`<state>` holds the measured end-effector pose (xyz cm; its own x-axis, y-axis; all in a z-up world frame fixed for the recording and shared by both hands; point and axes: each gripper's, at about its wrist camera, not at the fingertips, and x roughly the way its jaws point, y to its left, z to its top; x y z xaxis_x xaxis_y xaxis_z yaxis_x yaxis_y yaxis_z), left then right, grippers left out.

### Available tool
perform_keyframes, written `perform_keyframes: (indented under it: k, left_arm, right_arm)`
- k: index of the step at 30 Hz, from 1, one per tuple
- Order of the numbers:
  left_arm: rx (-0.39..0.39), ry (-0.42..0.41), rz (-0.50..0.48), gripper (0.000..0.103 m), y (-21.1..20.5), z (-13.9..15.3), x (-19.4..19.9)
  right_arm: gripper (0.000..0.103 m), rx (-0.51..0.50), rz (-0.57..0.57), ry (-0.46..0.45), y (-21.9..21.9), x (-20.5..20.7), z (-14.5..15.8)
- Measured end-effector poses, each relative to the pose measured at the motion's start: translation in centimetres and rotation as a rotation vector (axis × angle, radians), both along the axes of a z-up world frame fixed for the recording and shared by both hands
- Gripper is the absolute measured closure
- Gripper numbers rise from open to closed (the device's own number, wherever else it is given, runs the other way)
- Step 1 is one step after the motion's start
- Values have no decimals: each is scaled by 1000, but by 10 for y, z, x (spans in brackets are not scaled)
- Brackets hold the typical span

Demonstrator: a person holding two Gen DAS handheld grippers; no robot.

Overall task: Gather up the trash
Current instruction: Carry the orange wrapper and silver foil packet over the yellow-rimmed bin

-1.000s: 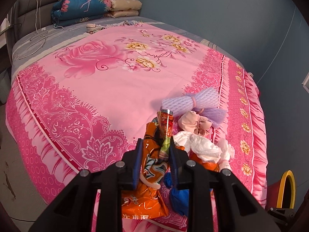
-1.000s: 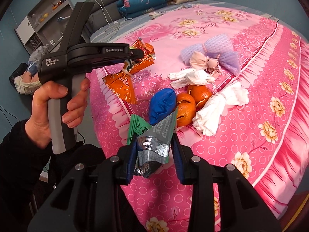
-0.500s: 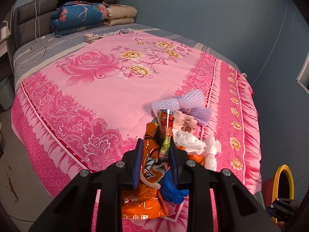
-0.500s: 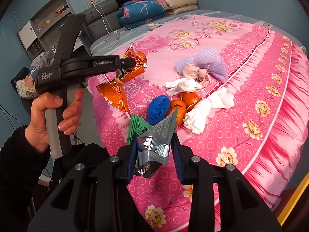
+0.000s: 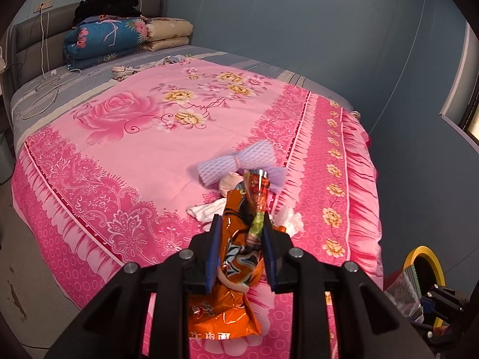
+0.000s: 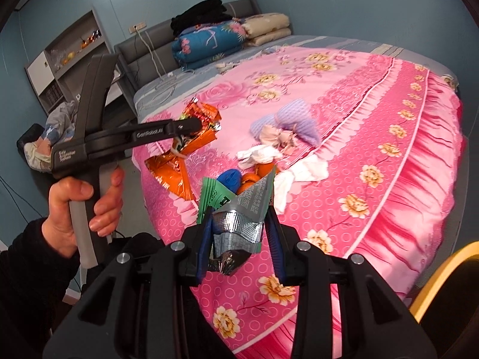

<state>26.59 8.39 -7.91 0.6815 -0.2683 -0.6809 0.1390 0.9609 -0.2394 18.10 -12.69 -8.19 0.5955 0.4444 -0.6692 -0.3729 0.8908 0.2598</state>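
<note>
Left gripper (image 5: 241,248): we had it clenched on the orange snack bag (image 5: 232,257), bottom centre of the left wrist frame, hanging clear of the bed
Right gripper (image 6: 239,239): we gripped a silver foil wrapper (image 6: 242,224) with a green packet (image 6: 214,196) behind it, bottom centre
Handling: we judged all three light, crinkly and slippery; a pinch across bunched folds seemed safest
Remaining trash: blue scrap (image 6: 229,178), orange peel (image 6: 253,178), white tissues (image 6: 302,173) and purple foam net (image 6: 292,122) lay mid-frame near the bed's corner
Room: we saw open bedspread (image 5: 143,149) beyond, the quilt edge dropping away at right, a yellow rim (image 6: 443,272) at lower right
</note>
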Motion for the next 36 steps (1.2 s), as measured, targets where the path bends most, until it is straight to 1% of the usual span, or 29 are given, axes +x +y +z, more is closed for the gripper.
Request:
perform_keyframes:
  k: [17,24,29,36]
  left_arm:
    - [-31,-34,-66,79,-43,20,-27]
    - [-39,-48,-110,79,-65,28,-38]
    - [-60,-60,-138,79,-81,37,-46]
    - [-77,-83,-199,79,-111,49,-59]
  right_arm:
    - [70,50,-157,-89,-72,-24,39]
    - [70,64,-221,-123,-96,-36,56]
    - [70,74,-265,-152,-115,-46,67]
    - [70,89,-334,-199,-143,-62,81]
